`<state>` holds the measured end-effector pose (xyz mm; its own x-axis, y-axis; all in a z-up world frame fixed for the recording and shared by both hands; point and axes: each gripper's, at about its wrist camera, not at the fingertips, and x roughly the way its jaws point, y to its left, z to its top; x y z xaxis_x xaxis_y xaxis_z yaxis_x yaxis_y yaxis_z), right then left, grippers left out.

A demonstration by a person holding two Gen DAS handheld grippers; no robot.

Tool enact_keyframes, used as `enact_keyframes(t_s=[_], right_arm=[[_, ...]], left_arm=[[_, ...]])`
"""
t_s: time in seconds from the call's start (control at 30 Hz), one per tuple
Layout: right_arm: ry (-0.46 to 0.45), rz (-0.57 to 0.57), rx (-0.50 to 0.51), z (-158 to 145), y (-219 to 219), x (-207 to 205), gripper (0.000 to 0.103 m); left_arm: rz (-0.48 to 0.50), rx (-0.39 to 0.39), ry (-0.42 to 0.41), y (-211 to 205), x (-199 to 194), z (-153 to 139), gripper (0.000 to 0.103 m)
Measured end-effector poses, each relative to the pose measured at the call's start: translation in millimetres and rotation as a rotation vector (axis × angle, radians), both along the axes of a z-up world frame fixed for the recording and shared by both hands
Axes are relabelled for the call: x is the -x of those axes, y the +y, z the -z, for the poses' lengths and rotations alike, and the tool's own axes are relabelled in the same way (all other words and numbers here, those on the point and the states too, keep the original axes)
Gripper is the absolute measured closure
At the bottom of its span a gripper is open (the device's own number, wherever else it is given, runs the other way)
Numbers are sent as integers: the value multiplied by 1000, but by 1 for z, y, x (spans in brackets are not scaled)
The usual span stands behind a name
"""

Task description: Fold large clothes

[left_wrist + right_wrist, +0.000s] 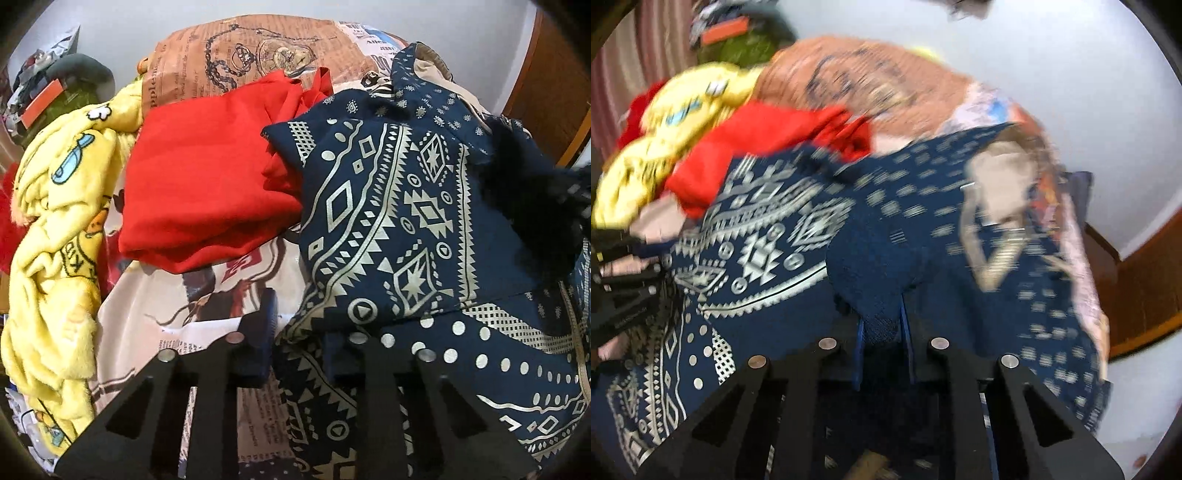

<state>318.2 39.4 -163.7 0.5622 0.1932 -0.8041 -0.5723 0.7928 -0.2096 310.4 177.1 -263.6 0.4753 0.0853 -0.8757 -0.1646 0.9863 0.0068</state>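
Note:
A large navy garment with a cream geometric print [399, 221] lies bunched on the bed, right of a folded red garment [199, 188]. My left gripper [299, 332] sits at the navy garment's near edge; its left finger [264, 325] shows and cloth covers the right one, so its hold is unclear. In the blurred right wrist view, my right gripper [882, 325] is shut on a fold of the navy garment [871, 266] and lifts it. The left gripper [624, 280] shows at that view's left edge.
A yellow cartoon-print blanket [55, 229] is heaped at the left. A brown newspaper-print pillow [251, 51] lies at the back on the printed bedsheet [155, 302]. Clutter [44, 85] sits at far left, a wooden door [554, 85] at right.

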Motion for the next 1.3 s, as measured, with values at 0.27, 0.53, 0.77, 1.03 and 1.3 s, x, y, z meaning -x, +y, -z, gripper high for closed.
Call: enact_keyframes(t_s=[0.27, 0.53, 0.77, 1.03, 1.3], right_arm=[[-69, 189, -206, -63, -93, 7, 88], [6, 341, -288, -49, -170, 10, 91], [204, 449, -323, 7, -216, 7, 92], [292, 448, -327, 28, -227, 15, 91], [269, 434, -258, 1, -240, 21, 60]], left_arm=[[-98, 71, -12, 17, 11, -7, 82], [-150, 68, 14, 19, 15, 1, 76], [-156, 18, 24, 16, 15, 3, 69], [-112, -38, 54, 9, 22, -2, 67], [-46, -78, 44, 0, 37, -29, 63]])
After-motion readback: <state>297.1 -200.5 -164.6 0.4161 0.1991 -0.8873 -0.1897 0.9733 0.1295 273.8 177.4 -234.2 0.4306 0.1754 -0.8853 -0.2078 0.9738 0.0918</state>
